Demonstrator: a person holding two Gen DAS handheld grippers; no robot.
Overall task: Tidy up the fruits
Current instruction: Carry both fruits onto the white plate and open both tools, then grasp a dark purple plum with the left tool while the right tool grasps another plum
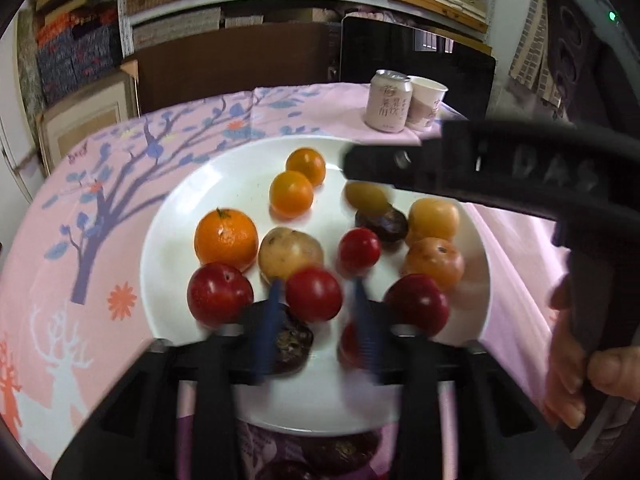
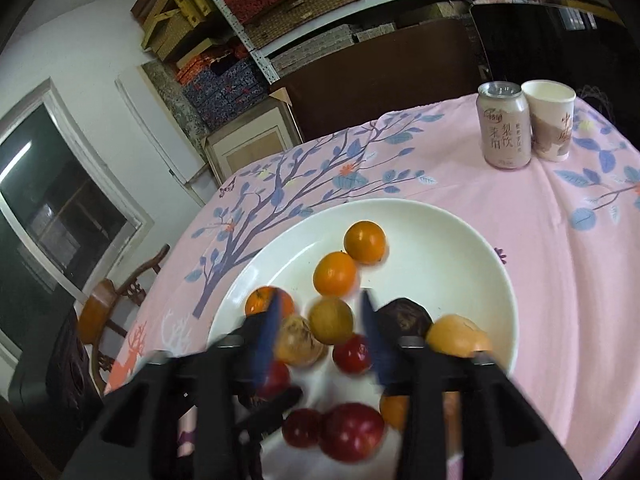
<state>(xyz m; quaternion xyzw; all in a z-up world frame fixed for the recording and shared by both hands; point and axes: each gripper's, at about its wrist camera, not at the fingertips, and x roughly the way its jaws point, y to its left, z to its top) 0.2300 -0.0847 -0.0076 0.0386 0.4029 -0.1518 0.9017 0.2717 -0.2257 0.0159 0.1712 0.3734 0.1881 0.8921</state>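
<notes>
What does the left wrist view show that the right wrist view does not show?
Only the left wrist view shows the right gripper from outside and a hand holding its handle. Only the right wrist view shows a wooden chair and a window. Both show the white plate of fruit, the can and the paper cup.

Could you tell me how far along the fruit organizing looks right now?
Every fruit in view already sits on the white plate, though colours are mixed: a red plum touches the orange. In hand: nothing; the left gripper and right gripper are open over the pile. Grouping remains.
</notes>
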